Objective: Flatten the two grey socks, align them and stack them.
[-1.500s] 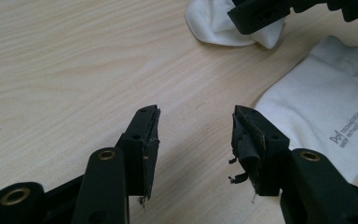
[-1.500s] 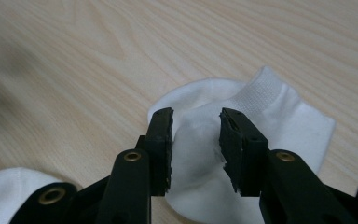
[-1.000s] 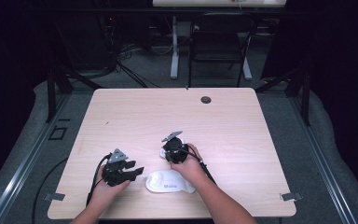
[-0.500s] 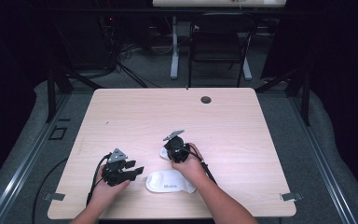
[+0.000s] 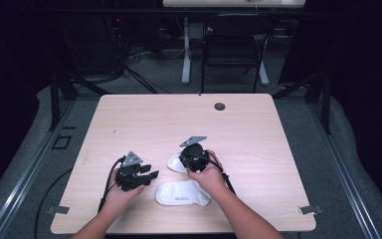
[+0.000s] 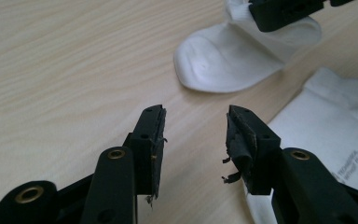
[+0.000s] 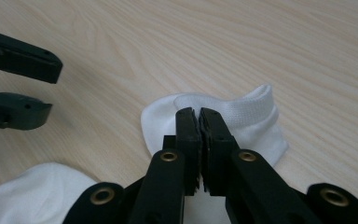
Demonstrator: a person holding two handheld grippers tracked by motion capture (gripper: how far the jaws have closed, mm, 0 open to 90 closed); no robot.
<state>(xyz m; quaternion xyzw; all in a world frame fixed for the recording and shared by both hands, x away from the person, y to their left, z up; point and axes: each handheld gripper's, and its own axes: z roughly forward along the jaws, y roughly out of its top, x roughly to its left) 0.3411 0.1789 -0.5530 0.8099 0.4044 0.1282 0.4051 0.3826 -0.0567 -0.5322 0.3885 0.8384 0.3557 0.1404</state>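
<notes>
Two white socks are on the wooden table [image 5: 278, 144]. One sock [image 5: 183, 193] [image 6: 326, 121] [image 7: 32, 191] lies flat near the front edge. My right gripper [image 5: 188, 160] [image 7: 197, 112] is shut on the other sock [image 5: 175, 163] [image 6: 233, 56] [image 7: 256, 121], pinching its fabric, and the toe end rests on the table. To its left, my left gripper [image 5: 149, 172] [image 6: 196, 116] [image 7: 51, 88] stays open low over the wood. Its jaws have just been closing with nothing between them. One jaw hangs over the flat sock's edge.
A dark round grommet [image 5: 220, 106] sits near the table's far edge. A black chair [image 5: 234, 45] and cables stand on the floor beyond. Metal clips [image 5: 309, 209] mark the front corners. Bare wood stretches across the back and right.
My right gripper has risen a little, and the toe of the second sock now shows at its left. The left hand has stayed in place, its jaws a bit narrower.
</notes>
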